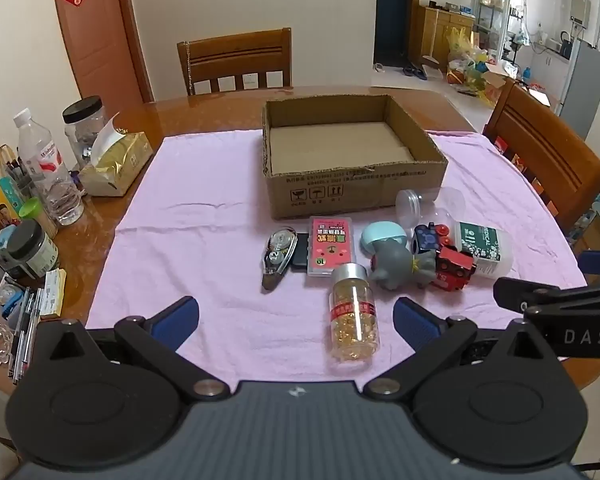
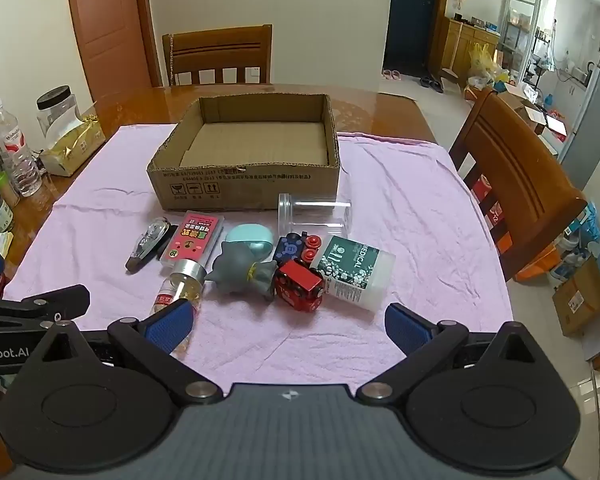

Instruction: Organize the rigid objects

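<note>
Soft, even daylight comes from the bright room at right, shadows stay faint, the wooden table [image 1: 204,116] shows mild glare, and fisheye bending darkens the corners

The right gripper [image 2: 286,326] hangs wide open over the pink cloth [image 2: 400,216]; at twelve o'clock sits the cardboard box [image 2: 244,186]; the red toy train [image 2: 298,284] lies between, touching the grey figurine [image 2: 240,272] at nine o'clock.

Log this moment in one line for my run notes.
stage: start | cardboard box: empty | items: on pink cloth | left gripper: open | right gripper: open
</note>
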The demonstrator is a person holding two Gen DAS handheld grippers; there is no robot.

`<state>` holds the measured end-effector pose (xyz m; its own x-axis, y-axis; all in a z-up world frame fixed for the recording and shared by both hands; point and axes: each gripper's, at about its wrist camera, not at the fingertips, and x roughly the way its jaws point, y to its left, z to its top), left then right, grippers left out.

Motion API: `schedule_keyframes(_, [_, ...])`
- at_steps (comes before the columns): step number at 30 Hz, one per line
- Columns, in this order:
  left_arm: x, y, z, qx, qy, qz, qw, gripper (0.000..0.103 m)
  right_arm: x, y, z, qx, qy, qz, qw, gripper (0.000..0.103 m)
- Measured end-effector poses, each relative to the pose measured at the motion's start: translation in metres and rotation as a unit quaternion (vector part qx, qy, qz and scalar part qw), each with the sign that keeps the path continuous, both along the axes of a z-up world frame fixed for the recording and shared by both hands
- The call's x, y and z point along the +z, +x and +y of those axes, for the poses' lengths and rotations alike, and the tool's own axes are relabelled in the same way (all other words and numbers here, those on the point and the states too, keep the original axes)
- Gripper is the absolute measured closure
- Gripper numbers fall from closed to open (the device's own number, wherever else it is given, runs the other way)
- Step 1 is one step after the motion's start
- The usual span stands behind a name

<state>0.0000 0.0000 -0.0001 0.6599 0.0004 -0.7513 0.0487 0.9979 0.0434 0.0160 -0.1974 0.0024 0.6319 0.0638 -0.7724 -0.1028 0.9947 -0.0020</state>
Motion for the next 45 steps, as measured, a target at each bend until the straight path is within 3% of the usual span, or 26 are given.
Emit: schedule_keyframes(45, [0.008, 0.005, -0.008, 0.0, 0.003, 0.004, 1.0, 0.001, 0.012, 0.004, -0.005, 0.001, 0.001, -0.009, 1.0, 0.0])
